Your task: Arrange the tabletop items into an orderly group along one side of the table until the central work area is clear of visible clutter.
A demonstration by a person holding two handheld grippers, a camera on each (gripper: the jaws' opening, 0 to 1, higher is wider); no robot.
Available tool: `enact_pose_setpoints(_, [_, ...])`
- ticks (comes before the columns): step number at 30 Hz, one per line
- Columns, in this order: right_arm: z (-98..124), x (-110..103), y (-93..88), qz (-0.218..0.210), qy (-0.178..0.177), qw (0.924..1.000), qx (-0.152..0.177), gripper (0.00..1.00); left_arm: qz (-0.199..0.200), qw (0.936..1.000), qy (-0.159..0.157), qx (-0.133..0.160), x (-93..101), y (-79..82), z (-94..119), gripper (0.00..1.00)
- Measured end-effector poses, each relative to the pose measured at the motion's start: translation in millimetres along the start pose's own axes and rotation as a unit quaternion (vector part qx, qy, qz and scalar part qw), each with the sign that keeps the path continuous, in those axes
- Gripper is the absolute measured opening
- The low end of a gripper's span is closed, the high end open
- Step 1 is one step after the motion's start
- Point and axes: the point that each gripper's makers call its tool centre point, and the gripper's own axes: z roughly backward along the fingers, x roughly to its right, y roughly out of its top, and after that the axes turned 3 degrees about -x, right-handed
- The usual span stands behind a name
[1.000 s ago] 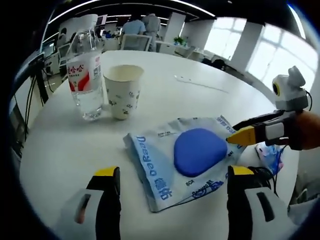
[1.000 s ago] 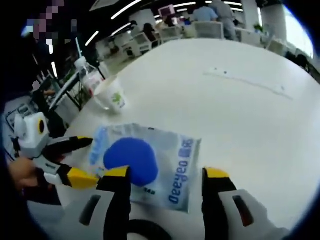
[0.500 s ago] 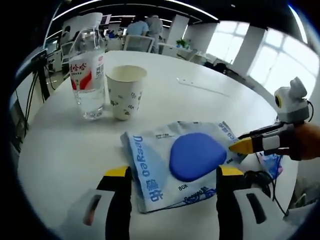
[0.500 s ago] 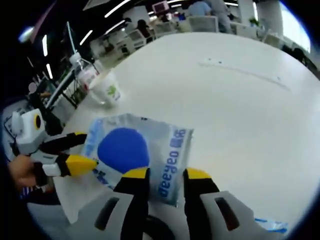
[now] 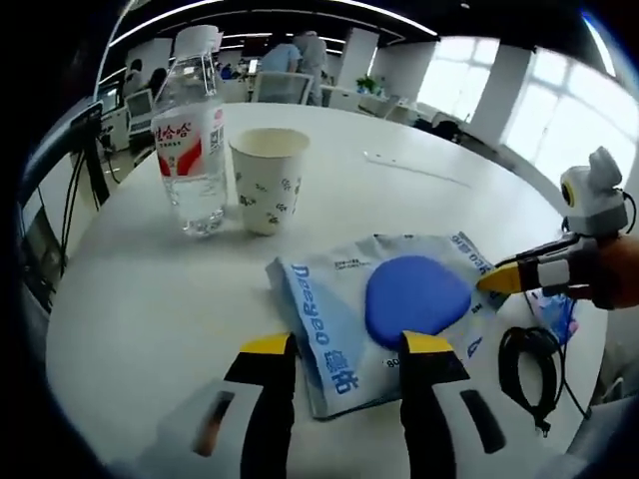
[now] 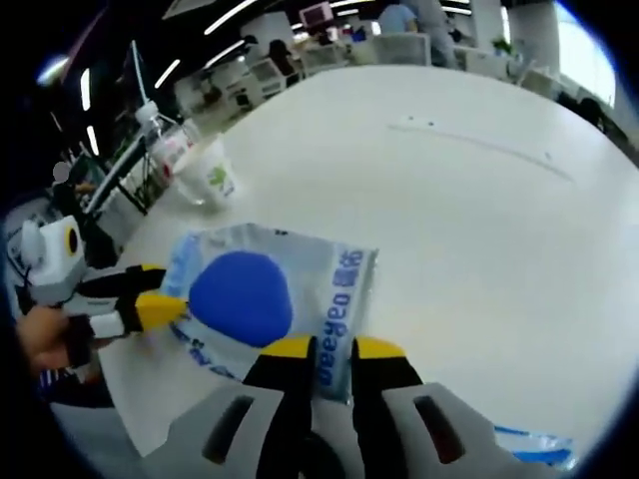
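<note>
A pale blue tissue packet (image 5: 334,319) with a dark blue oval on its top lies flat on the round white table (image 5: 130,299). My left gripper (image 5: 347,345) is open, its jaws half closed around the packet's near corner. My right gripper (image 5: 487,280) comes in from the right at the packet's far edge. In the right gripper view the packet (image 6: 329,289) has its near edge between the almost touching jaws of my right gripper (image 6: 333,347), which is shut on it. The left gripper (image 6: 175,299) reaches the packet's other side.
A clear water bottle (image 5: 195,150) with a red label and a printed paper cup (image 5: 268,180) stand side by side beyond the packet, also seen as bottle (image 6: 165,145) and cup (image 6: 215,180). A coiled black cable (image 5: 524,359) and a small blue wrapper (image 5: 554,314) lie near the table edge.
Both grippers' jaws have narrowed: the right ones nearly meet on the packet's edge, the left ones are about half as wide. The left view has shifted slightly.
</note>
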Motion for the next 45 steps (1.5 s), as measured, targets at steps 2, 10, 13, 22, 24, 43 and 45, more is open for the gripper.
enact_pose_setpoints(2, [1, 0, -1.5, 0.003, -0.001, 1.0000, -0.002, 0.07, 0.011, 0.9997, 0.019, 0.007, -6.5, 1.4, 0, 0.29])
enact_pose_setpoints(10, [4, -2, -4.3, 0.002, 0.003, 1.0000, 0.002, 0.03, -0.011, 0.9989, 0.042, 0.020, -11.3, 0.8, -2, 0.18])
enact_pose_setpoints(13, [5, -2, -4.8, 0.002, 0.004, 1.0000, 0.004, 0.02, -0.007, 0.9987, 0.046, 0.018, -12.9, -0.3, -1, 0.12])
enact_pose_setpoints(22, [11, -8, -1.7, 0.007, 0.004, 0.9997, 0.021, 0.00, 0.017, 0.9988, 0.043, 0.014, -13.7, -3.5, 4, 0.06])
enact_pose_setpoints(24, [11, -10, -1.2, 0.007, 0.003, 0.9997, 0.024, 0.00, 0.018, 0.9990, 0.039, 0.011, -14.6, -4.4, 6, 0.06])
enact_pose_setpoints(43, [41, 5, 12.0, -0.024, 0.002, 0.9972, 0.070, 0.00, 0.013, 0.9995, -0.001, 0.028, 12.3, 31.0, 9, 0.02])
enact_pose_setpoints(45, [45, 10, 11.4, -0.028, -0.003, 0.9969, 0.074, 0.00, 0.010, 0.9996, -0.008, 0.027, 18.0, 35.5, 7, 0.02])
